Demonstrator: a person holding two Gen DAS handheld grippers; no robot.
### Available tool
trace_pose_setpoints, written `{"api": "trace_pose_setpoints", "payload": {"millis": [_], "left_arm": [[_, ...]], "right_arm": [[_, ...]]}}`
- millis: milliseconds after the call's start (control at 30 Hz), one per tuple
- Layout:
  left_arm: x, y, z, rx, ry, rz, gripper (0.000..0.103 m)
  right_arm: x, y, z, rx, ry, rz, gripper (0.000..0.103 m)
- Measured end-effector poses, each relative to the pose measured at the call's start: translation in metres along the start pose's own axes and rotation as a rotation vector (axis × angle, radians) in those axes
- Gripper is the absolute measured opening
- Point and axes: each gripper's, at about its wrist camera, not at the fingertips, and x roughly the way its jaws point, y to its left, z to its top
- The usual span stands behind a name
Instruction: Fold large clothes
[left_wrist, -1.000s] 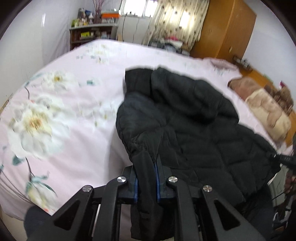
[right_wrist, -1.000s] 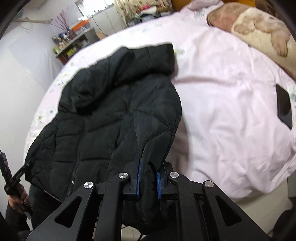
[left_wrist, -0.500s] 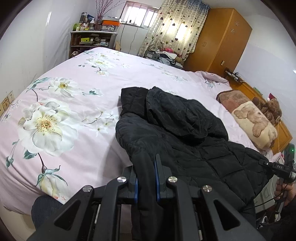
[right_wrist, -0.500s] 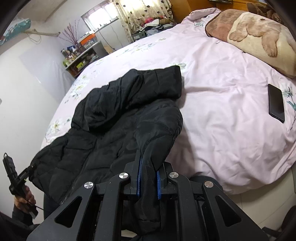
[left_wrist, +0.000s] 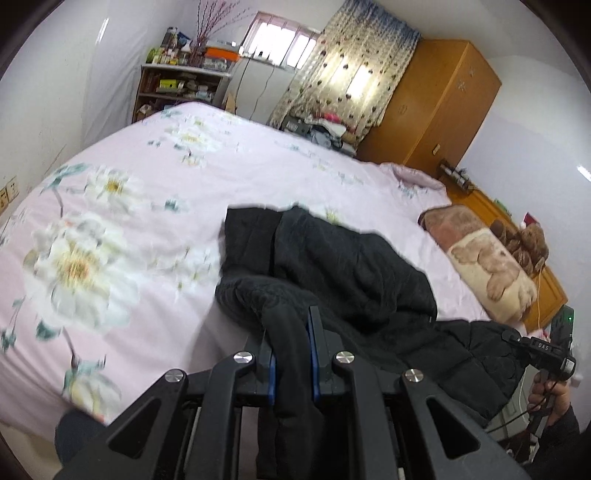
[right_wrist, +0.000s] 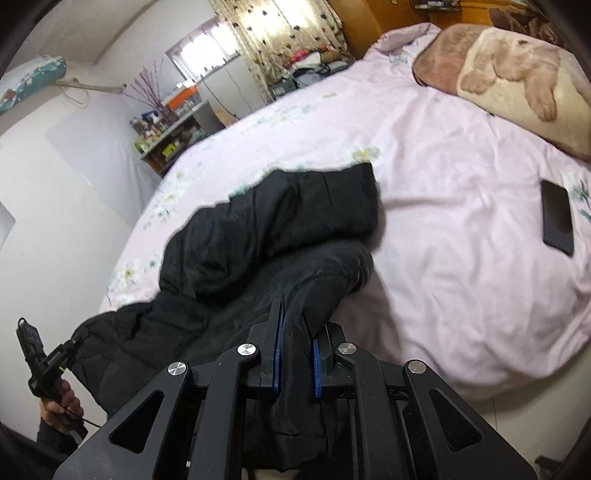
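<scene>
Pink floral bed (left_wrist: 258, 177) filling the frame, black jacket (left_wrist: 351, 266) mid-frame, left gripper (left_wrist: 290, 332) bottom centre clamped on its hem, right gripper (right_wrist: 295, 325) likewise, phone (right_wrist: 557, 218) at right.

White letters "DAS" stand on the right gripper (left_wrist: 543, 350), nothing else readable.
</scene>
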Motion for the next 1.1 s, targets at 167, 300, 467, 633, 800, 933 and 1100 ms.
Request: {"api": "trace_pose_setpoints", "payload": {"millis": [167, 300, 467, 633, 800, 933, 1100], "left_arm": [[0.026, 0.005, 0.047, -0.04, -0.058, -0.006, 0.014], [0.064, 0.015, 0.087, -0.087, -0.067, -0.001, 0.014], [0.131, 0.021, 0.122, -0.087, -0.025, 0.047, 0.014], [0.206, 0.038, 0.133, -0.104, 0.062, 0.111, 0.015], [0.267, 0.051, 0.127, -0.1, 0.152, 0.166, 0.016], [0.278, 0.053, 0.126, -0.101, 0.162, 0.169, 0.019], [0.264, 0.051, 0.139, -0.103, 0.183, 0.115, 0.024]], "right_arm": [[0.012, 0.005, 0.056, 0.028, -0.074, 0.034, 0.012], [0.035, 0.008, 0.097, 0.028, -0.091, 0.023, 0.012], [0.092, 0.008, 0.149, 0.044, -0.045, -0.026, 0.013], [0.165, -0.013, 0.177, 0.077, 0.061, -0.087, 0.015], [0.219, -0.034, 0.18, 0.119, 0.129, -0.124, 0.019], [0.239, -0.049, 0.177, 0.178, 0.156, -0.105, 0.022], [0.217, -0.045, 0.187, 0.154, 0.149, -0.03, 0.038]]}}
